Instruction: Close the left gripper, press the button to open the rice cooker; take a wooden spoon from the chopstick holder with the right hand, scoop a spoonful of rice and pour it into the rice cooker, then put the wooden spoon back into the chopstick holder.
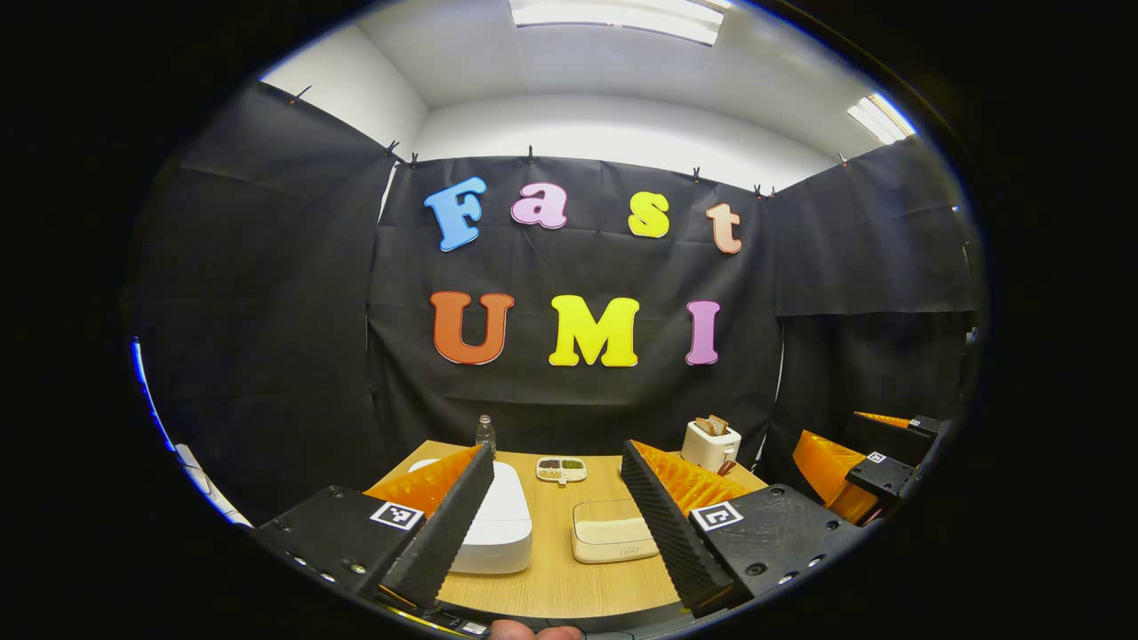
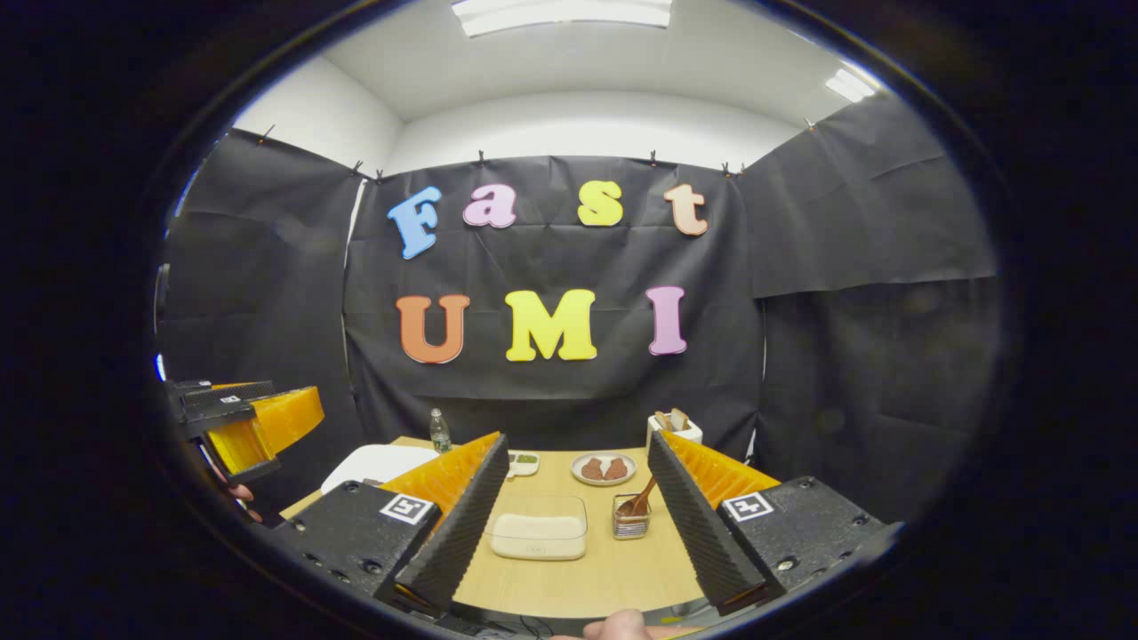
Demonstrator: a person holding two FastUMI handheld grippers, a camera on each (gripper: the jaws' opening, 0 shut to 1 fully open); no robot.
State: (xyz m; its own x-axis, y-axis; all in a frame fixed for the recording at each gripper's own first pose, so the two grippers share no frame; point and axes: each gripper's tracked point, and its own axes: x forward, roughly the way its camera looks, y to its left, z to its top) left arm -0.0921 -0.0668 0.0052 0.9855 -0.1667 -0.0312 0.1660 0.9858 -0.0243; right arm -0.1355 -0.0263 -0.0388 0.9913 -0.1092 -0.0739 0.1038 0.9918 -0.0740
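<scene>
rice cooker (image 1: 493, 520); no legible label

Rice cooker (image 1: 493, 520) partly behind left claw (image 1: 556, 533); button perhaps hidden.

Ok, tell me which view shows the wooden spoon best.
The right gripper view: the spoon leans in the holder on the table, framed between that tool's open fingers, right of the rice box. In the left gripper view I cannot make the spoon out.

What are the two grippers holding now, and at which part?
Nothing. The left gripper and the right gripper are both open, above the table.
</scene>
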